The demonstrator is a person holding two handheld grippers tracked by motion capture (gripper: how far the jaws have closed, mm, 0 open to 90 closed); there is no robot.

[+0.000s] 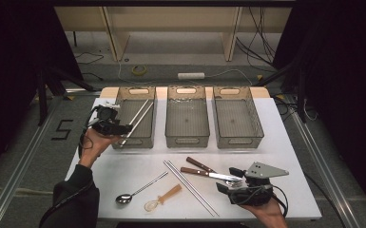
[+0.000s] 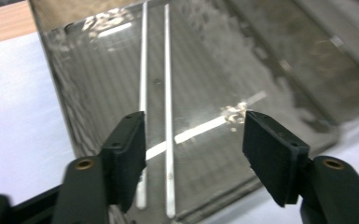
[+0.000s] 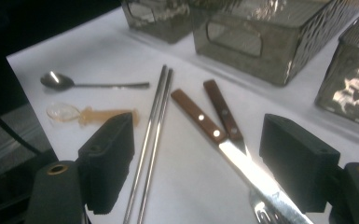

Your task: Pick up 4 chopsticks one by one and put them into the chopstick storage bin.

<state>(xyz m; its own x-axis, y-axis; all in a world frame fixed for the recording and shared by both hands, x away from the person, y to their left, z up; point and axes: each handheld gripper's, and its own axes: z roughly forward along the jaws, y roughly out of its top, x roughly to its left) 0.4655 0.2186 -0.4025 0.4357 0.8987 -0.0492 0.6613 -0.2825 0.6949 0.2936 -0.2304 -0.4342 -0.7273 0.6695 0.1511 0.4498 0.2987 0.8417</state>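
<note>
My left gripper [image 1: 123, 128] hovers open at the front left corner of the left bin [image 1: 145, 140]. Two metal chopsticks [image 1: 140, 115] lie in that bin, and they run between my open jaws [image 2: 193, 154] as the chopsticks [image 2: 169, 140] on the bin floor. My right gripper [image 1: 228, 180] stands open low over the table's front right [image 3: 198, 163]. Under it lie two brown-handled knives [image 1: 203, 169], the knives [image 3: 214, 123] side by side, blades toward me. A second pair of metal chopsticks [image 1: 190, 187] [image 3: 156, 126] lies just left of them.
A metal spoon [image 1: 134, 192] [image 3: 74, 83] and a clear spoon with an orange handle [image 1: 163, 198] [image 3: 91, 114] lie at the front left. The middle bin [image 1: 187, 138] and right bin [image 1: 240, 140] hold nothing. The white table [image 1: 285, 152] ends close behind the bins.
</note>
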